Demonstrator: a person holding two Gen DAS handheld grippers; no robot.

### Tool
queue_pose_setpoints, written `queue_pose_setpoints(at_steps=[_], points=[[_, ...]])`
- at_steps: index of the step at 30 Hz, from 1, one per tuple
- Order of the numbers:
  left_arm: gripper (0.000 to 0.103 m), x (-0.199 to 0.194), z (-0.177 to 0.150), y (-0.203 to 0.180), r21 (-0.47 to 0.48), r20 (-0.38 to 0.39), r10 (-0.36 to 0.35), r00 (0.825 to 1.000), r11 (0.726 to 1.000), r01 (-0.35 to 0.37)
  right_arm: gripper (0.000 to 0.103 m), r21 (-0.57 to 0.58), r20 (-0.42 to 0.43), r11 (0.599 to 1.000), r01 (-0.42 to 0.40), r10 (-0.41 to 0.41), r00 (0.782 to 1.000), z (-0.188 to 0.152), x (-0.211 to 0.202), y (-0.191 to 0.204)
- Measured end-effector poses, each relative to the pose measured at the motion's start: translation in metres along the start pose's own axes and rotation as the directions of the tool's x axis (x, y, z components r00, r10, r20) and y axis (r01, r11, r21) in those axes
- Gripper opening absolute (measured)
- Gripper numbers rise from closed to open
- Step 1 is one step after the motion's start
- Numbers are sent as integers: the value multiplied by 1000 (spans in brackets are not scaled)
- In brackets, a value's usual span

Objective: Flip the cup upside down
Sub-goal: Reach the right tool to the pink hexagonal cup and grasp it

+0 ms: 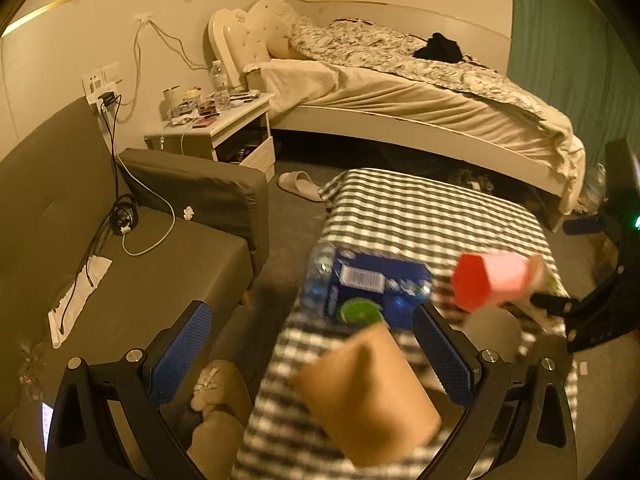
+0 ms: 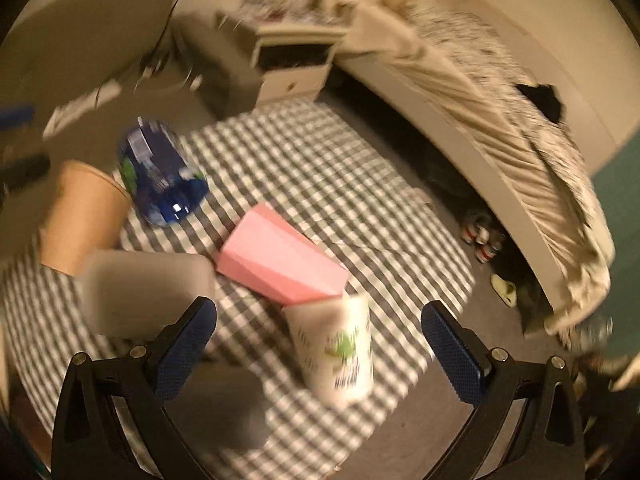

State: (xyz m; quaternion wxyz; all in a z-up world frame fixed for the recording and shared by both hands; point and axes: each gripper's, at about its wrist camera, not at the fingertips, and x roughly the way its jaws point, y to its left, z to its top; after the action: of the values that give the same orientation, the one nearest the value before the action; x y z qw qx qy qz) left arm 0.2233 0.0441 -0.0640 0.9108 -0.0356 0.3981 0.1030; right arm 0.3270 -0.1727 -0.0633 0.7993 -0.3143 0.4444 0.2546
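Observation:
A small table with a checked cloth (image 2: 304, 168) holds several cups. A pink faceted cup (image 2: 280, 258) lies tilted on its side at the middle; in the left wrist view (image 1: 490, 280) it shows its red inside. A white cup with green print (image 2: 336, 348) stands just in front of my right gripper (image 2: 318, 348), which is open and empty above the table. A brown paper cup (image 1: 368, 396) stands between the fingers of my open left gripper (image 1: 312, 354); it also shows in the right wrist view (image 2: 82, 216). A grey cup (image 2: 144, 292) is blurred at the left.
A blue plastic bottle (image 2: 164, 172) lies on the cloth; it also shows in the left wrist view (image 1: 360, 288). A grey sofa (image 1: 132, 260) is left of the table, a bed (image 1: 400, 92) and a cluttered nightstand (image 1: 216, 120) behind it. The right gripper's body (image 1: 600, 308) shows at the left view's right edge.

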Motion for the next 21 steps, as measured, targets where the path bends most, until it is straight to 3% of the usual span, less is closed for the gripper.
queue_pose_setpoints(at_steps=[5,9,13,18,21], points=[[103,25,7,1,-1,-14,14,1000,1000,-14,100,-142,-79,989,-38,27,996,13,52,8],[103,35,9,0,-8,-20,6,1000,1000,-6,98,-252,-89,966,-51,30,996,20,70,22],[103,45,11,-2,-4,-30,2,1000,1000,-2,97,-220,-94,970,-106,87,992,35,83,11],[103,51,9,-4,-8,-45,-5,999,1000,5,85,-172,-135,962,-213,191,972,56,102,5],[103,52,8,-6,-5,-49,-9,999,1000,9,84,-157,-149,959,-236,213,966,64,113,1]])
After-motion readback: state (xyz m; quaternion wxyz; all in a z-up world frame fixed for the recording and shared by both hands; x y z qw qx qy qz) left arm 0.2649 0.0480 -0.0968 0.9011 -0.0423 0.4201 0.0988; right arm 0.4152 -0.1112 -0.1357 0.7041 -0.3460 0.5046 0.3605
